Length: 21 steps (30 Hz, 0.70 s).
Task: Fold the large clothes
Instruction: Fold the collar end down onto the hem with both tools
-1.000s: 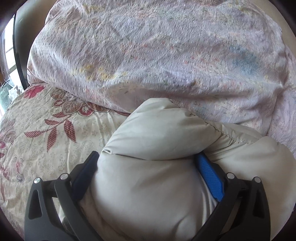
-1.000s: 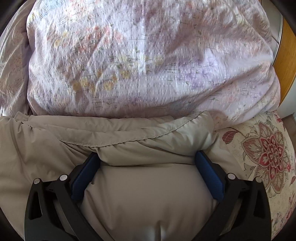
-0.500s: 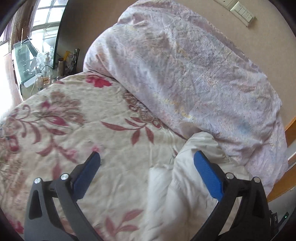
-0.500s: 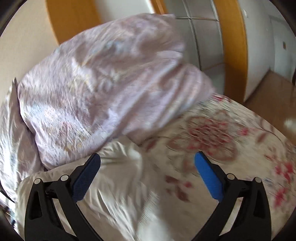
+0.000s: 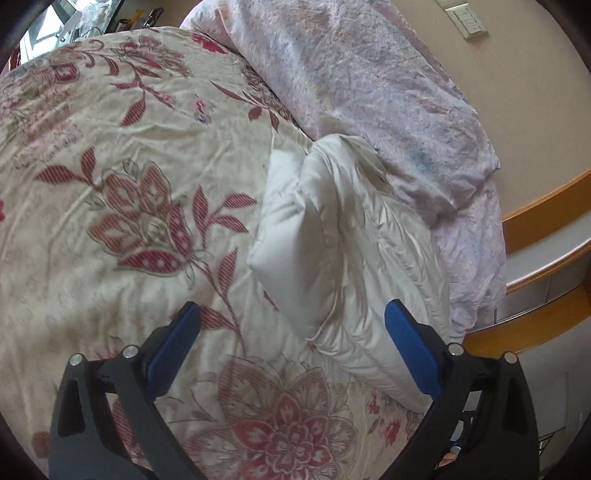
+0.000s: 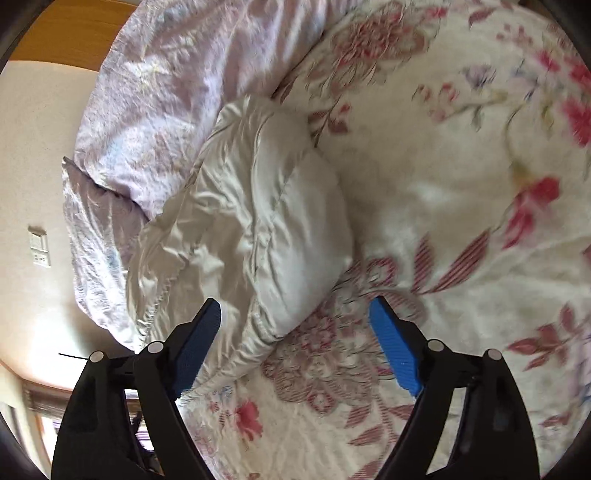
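A folded cream puffer jacket (image 5: 343, 251) lies on the floral bedspread (image 5: 110, 184), pressed against a pale lilac duvet (image 5: 388, 96). In the left wrist view my left gripper (image 5: 291, 317) hangs open above the bedspread, and only the jacket's near end shows between its blue pads (image 5: 410, 350) without touching them. The right wrist view shows the same jacket (image 6: 251, 221) ahead of my right gripper (image 6: 295, 317). Its jaws are closing but stand wide apart, the pads (image 6: 391, 347) pressing on nothing, with the jacket's lower edge and the bedspread (image 6: 461, 166) beneath them.
The lilac duvet (image 6: 177, 81) is heaped along the wall side of the bed. A beige wall with a switch plate (image 5: 467, 18) and an orange wooden frame (image 5: 535, 218) lie beyond it. A window and a cluttered stand (image 5: 74, 18) show at the far corner.
Both grippers held the puffy jacket between their pads a second ago. They have let it go, drawn back and rolled, and the jacket now rests folded on the bed.
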Motion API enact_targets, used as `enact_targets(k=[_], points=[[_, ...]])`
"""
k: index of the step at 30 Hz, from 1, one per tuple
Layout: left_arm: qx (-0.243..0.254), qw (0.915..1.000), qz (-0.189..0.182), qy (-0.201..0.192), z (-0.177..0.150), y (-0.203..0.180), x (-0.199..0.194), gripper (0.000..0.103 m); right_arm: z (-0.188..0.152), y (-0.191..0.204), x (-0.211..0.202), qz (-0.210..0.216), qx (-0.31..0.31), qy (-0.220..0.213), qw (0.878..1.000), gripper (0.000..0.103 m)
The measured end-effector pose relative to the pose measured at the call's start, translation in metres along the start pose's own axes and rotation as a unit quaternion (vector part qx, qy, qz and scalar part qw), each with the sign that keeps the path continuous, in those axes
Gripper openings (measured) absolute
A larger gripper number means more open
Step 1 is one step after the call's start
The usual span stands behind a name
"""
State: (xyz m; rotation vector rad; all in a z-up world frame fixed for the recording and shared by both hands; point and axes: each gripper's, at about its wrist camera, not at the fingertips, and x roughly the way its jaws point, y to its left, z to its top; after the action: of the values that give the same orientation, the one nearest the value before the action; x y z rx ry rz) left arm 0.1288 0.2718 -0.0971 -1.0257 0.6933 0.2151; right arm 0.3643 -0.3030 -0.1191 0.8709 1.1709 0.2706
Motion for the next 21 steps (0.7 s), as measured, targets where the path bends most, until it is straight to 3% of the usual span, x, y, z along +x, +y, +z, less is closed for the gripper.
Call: enact_targets(k=[9,17,19,21], points=[[-0.034,0.9993,-0.009,0.014,-0.012,-0.011,0.047,0.071,-0.002,0.004,0.015,0.02,0.015,-0.026,0.999,0.069],[-0.093,0.9939,-0.048,-0.035,-0.006,0.002,0.054,0.053,0.0,-0.006,0.016,0.055,0.024,-0.055,0.997,0.062],[-0.118,0.9903,-0.063,-0.038,-0.005,0.011,0.056,0.042,-0.001,-0.008,0.016,0.056,0.026,-0.06,0.996,0.054],[-0.126,0.9882,-0.08,-0.036,-0.005,0.016,0.057,0.032,-0.001,-0.01,0.015,0.057,0.022,-0.063,0.996,0.039]])
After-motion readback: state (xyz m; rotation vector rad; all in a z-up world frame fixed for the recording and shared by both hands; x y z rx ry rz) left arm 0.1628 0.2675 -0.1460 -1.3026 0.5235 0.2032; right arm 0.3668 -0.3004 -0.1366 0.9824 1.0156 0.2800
